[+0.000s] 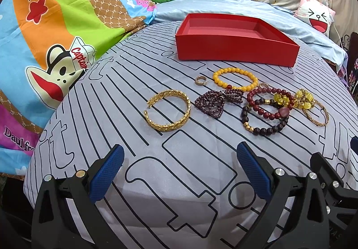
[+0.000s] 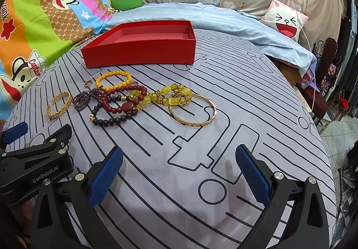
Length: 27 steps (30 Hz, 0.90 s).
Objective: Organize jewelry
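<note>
The left gripper [image 1: 180, 169] is hanging low over the striped bed cover [image 1: 170, 181] with its two blue pads wide apart, and it is holding nothing. All the jewelry is lying farther away from it, up ahead on the cover. Going from left to right, the gold cuff [image 1: 167, 109] is sitting almost straight ahead of this gripper, a little to its left. Next is the dark purple bead piece [image 1: 212, 102], with a small gold ring [image 1: 200, 80] behind it. Then the yellow bead bracelet [image 1: 235, 79] is lying close in front of the red box [image 1: 235, 44], but not touching it. The dark red bead bracelet [image 1: 268, 101] and the black bead bracelet [image 1: 264, 122] are lying on each other.

The right gripper [image 2: 179, 169] is also spread wide and is holding nothing. The thin gold bangle [image 2: 192, 112] is lying ahead of it, with the clear yellow bead bracelet [image 2: 173, 96] touching the bangle's far edge. The red box is sitting open and empty behind all the jewelry.
</note>
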Each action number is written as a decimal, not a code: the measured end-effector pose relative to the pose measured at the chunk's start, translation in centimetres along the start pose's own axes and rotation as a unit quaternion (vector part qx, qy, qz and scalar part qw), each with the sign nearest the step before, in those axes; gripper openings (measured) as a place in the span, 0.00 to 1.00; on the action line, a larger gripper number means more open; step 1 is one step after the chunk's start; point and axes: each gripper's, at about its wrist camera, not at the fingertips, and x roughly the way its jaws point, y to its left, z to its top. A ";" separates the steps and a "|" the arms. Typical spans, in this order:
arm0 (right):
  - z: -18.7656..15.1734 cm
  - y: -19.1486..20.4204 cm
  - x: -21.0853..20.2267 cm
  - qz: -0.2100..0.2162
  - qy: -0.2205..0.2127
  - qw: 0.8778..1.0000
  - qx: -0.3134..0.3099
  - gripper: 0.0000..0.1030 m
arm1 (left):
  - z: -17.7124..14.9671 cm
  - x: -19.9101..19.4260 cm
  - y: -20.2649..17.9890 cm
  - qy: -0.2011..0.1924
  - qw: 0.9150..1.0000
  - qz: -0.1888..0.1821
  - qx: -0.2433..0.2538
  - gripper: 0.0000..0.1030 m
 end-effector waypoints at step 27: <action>0.0 0.2 0.1 0.001 -0.001 1.000 0.001 0.94 | 0.0 0.0 0.0 0.001 1.000 0.001 0.000 0.93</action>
